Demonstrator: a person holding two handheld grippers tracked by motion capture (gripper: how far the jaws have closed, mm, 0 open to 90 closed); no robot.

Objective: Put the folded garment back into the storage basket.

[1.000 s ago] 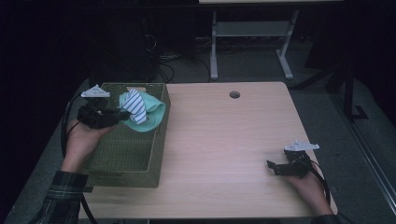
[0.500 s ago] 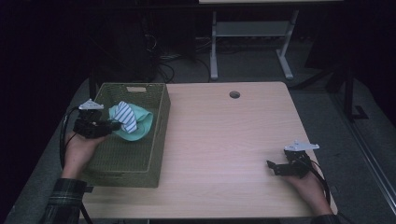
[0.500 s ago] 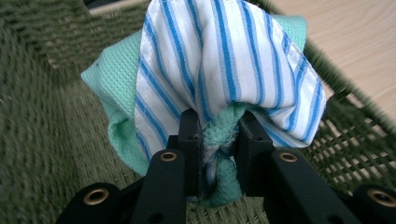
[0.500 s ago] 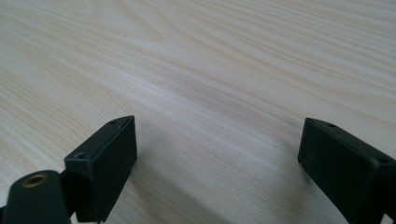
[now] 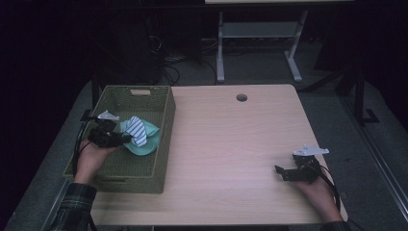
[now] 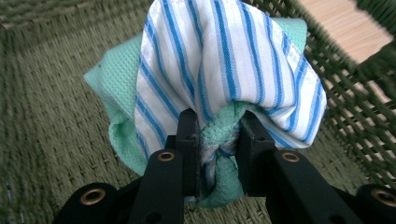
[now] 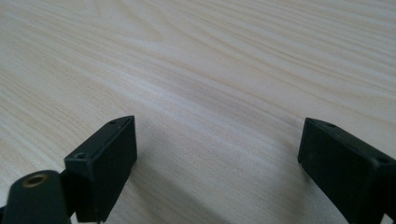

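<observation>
Gripping bunched cloths [image 6: 224,74] (inside basket [image 5: 144,91])

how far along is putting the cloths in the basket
Nearly done. The left gripper is clamped on the green cloth and striped cloth, already inside the basket. Left to do: let go and pull out. The right gripper sits open over the bare table.
</observation>
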